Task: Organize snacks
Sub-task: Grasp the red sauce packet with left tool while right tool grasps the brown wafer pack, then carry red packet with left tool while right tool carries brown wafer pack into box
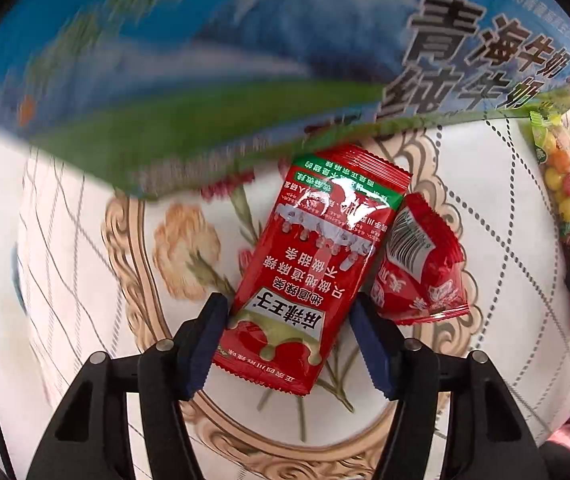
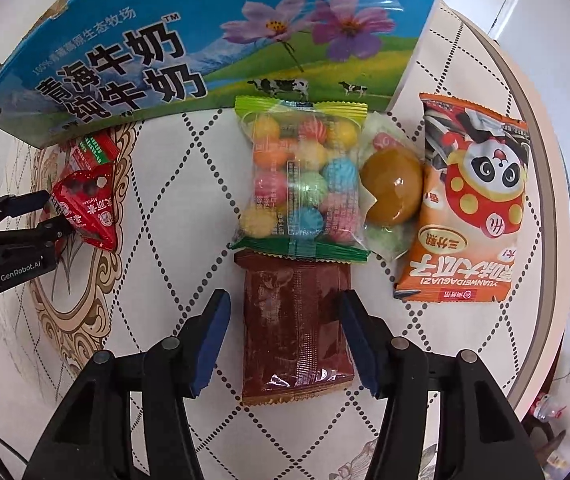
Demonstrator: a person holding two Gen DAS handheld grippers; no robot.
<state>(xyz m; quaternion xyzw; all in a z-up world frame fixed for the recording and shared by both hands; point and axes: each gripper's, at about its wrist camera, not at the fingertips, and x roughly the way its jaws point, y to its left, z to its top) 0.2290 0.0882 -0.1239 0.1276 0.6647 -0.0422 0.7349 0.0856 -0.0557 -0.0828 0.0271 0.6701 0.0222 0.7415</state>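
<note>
In the left wrist view my left gripper [image 1: 289, 312] is open, its blue pads on either side of a long red spicy-strip packet [image 1: 313, 256] lying on the table. A smaller red packet [image 1: 417, 264] lies just to its right. In the right wrist view my right gripper [image 2: 285, 320] is open around a brown packet [image 2: 297, 332] lying flat. Beyond it lie a clear bag of coloured candy balls [image 2: 301, 184], a packed brown egg [image 2: 391, 186] and an orange panda sunflower-seed bag [image 2: 473, 200]. The left gripper [image 2: 55, 214] shows at the left, by the small red packet [image 2: 89, 204].
A blue and green milk carton box [image 2: 213, 40] stands at the back of the table, also close in the left wrist view [image 1: 205, 60]. The round table with patterned white cloth [image 2: 165, 184] ends at its rim [image 2: 541, 184] on the right.
</note>
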